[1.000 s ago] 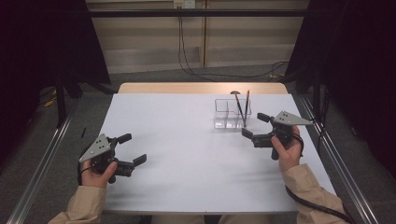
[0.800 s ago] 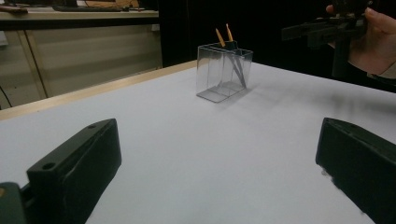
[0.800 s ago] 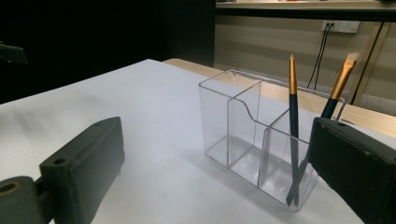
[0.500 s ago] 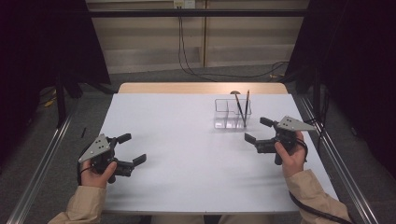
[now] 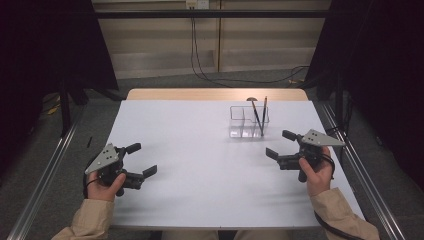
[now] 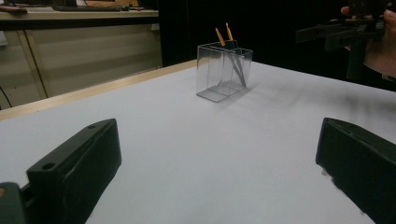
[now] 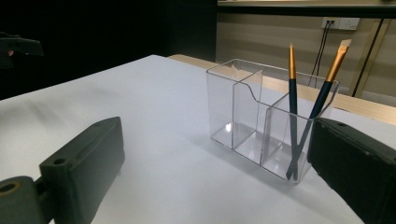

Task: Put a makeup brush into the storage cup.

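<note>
Nearest, the left gripper (image 5: 139, 160) rests wide open and empty. The right gripper (image 5: 281, 145) gapes empty too, just short of the clear organizer (image 5: 244, 121) behind it, whose end compartment holds two brushes (image 7: 303, 112), probably paintbrushes.

We see the right gripper's (image 7: 215, 177) right jaw hiding the foot of one brush (image 7: 327, 88); the frame edges cut both jaws.
</note>
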